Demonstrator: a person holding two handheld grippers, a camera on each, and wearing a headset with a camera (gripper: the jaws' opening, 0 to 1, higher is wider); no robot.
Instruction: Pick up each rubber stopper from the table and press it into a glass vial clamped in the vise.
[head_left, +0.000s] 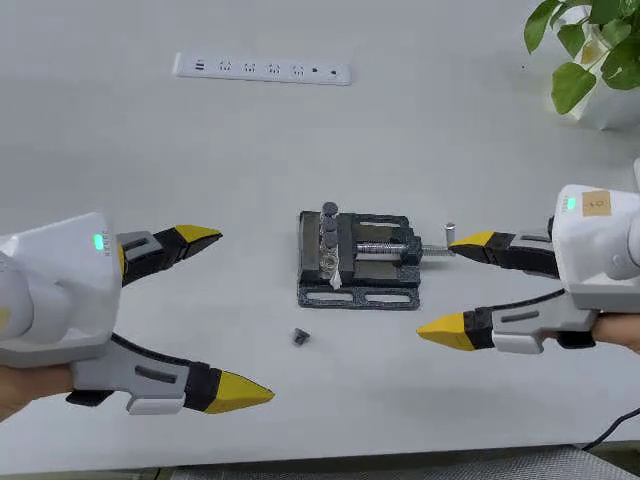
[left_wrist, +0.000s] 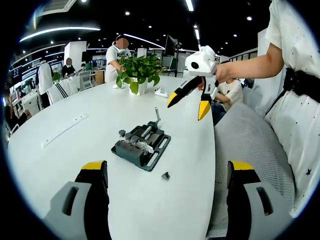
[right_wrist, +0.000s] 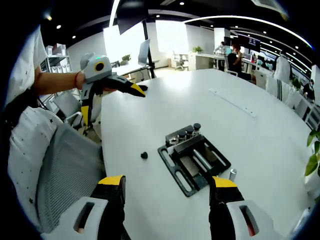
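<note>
At surface middle: vise, vials clamped in a row
rubber stopper: loose on surface, just in front of vise
left gripper: spread wide, left of vise
right gripper: spread wide, right of vise

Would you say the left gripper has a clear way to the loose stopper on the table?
Probably yes: the left gripper is open, with bare table between its fingers and the stopper; the vise stands farther back.

matt dark metal vise (shiny screw) on smooth table.
</note>
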